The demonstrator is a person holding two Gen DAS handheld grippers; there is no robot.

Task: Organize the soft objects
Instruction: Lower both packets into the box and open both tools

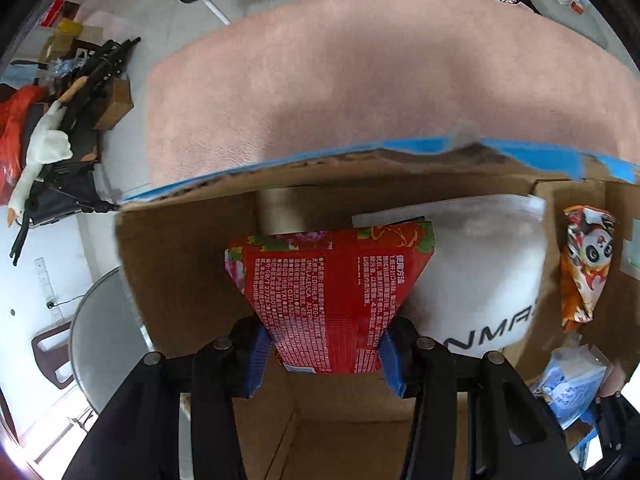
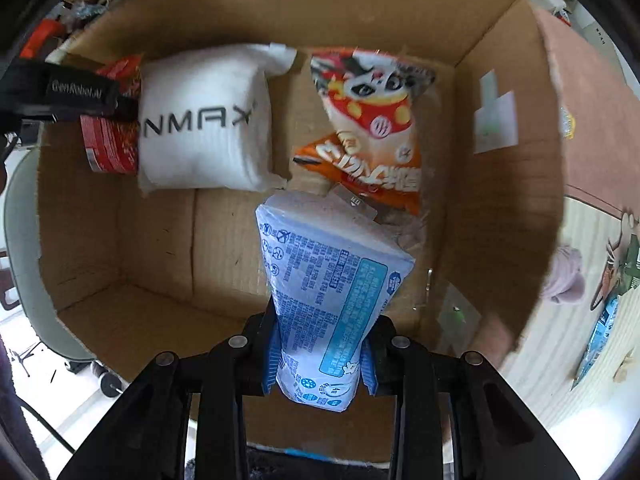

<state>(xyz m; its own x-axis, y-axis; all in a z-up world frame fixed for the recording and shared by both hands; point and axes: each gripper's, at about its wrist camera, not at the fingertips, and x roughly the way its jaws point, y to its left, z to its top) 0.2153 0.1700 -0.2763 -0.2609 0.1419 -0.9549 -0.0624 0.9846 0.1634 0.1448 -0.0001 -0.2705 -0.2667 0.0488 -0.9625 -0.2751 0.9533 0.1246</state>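
Inside the cardboard box (image 2: 500, 184), the left gripper (image 1: 326, 360) is clamped on a red floral wet-wipe pack (image 1: 332, 292) held close to the left wall, its right edge just beside the white NMAX pouch (image 1: 476, 276). The right gripper (image 2: 320, 360) squeezes a blue-and-white tissue pack (image 2: 328, 300) whose far end sits close to the panda snack bag (image 2: 372, 128) by the right wall. Bare box floor shows left of the tissue pack, below the pouch.
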